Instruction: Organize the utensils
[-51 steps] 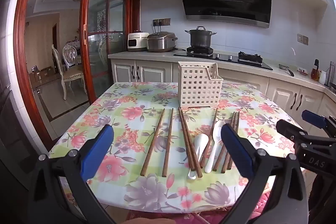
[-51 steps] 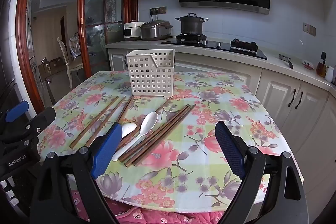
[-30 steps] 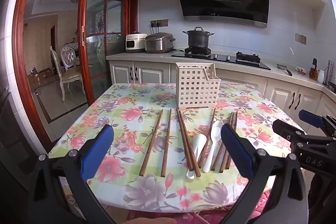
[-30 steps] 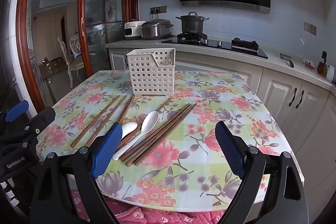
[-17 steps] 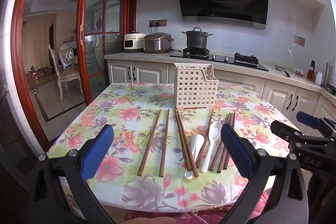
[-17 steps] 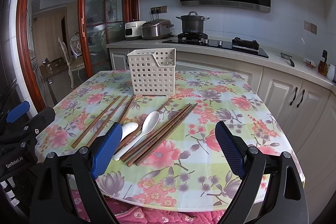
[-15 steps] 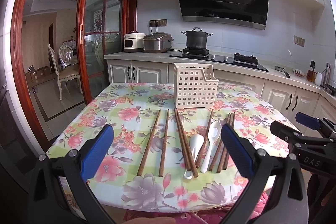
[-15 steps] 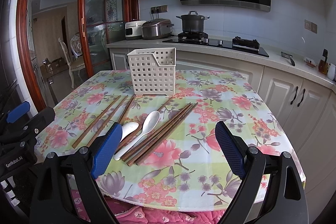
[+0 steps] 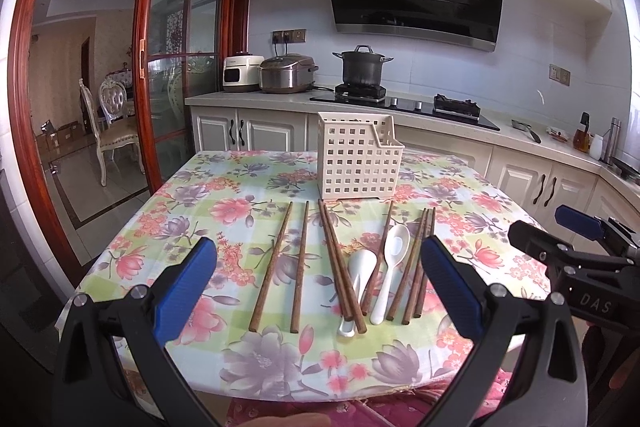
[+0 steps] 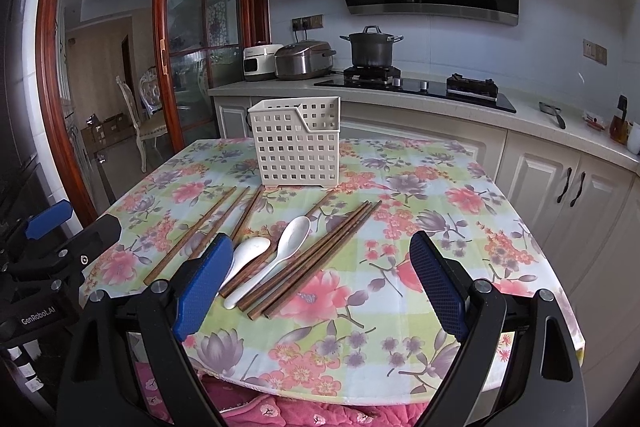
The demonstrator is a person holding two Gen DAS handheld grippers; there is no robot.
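Both held off the near edge of the floral counter (image 9: pixel 180 211): left gripper (image 9: pixel 318 281) and right gripper (image 10: pixel 320 281), jaws spread wide, gripping nothing. Wooden chopsticks (image 9: pixel 298 267) and two white spoons (image 9: pixel 394 263) laid side by side near that edge, some chopsticks touching the spoons. Beyond them, toward the far edge, upright and empty, a white slotted holder (image 9: pixel 358 157).

Left gripper (image 9: pixel 318 281): black frame w/ silver screws, blue textured pads (image 9: pixel 186 289); white "GenRobot.AI" marking on its body seen at 9 o'clock in right view. Right gripper (image 10: pixel 320 285): same black/blue build, "DAS" lettering seen at 3 o'clock in left view.
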